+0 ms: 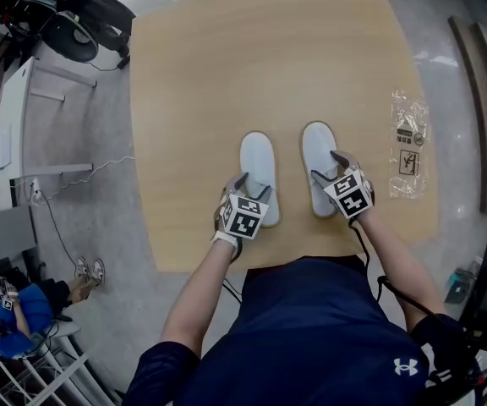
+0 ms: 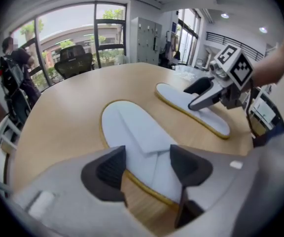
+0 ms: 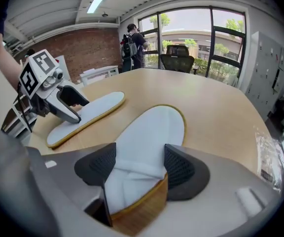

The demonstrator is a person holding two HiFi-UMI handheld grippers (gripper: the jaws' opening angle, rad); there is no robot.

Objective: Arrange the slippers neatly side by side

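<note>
Spreading across most of the head view, a pale wooden table (image 1: 193,74) is carrying two white slippers and a plastic wrapper. A person in a dark blue shirt (image 1: 311,337) is leaning over its near edge, reaching both forearms out over the wood.

The slippers are lying flat near that near edge, soles down and toes pointing away from the person. The left slipper (image 1: 258,163) and the right slipper (image 1: 318,155) are sitting side by side with a narrow strip of bare wood between them. They are running roughly parallel, and the right one is reaching slightly farther up the table.

The left gripper (image 1: 254,186) is hovering over the heel end of the left slipper, pointing steeply down. Its jaws are standing wide apart with the heel between them, released and not pinching it. The right gripper (image 1: 326,166) is doing the same at the heel of the right slipper. Its jaws are spread to either side of the white fabric and are not clamping it.

A clear plastic wrapper (image 1: 408,142) with dark print is lying near the table's right edge, well apart from the slippers.
</note>
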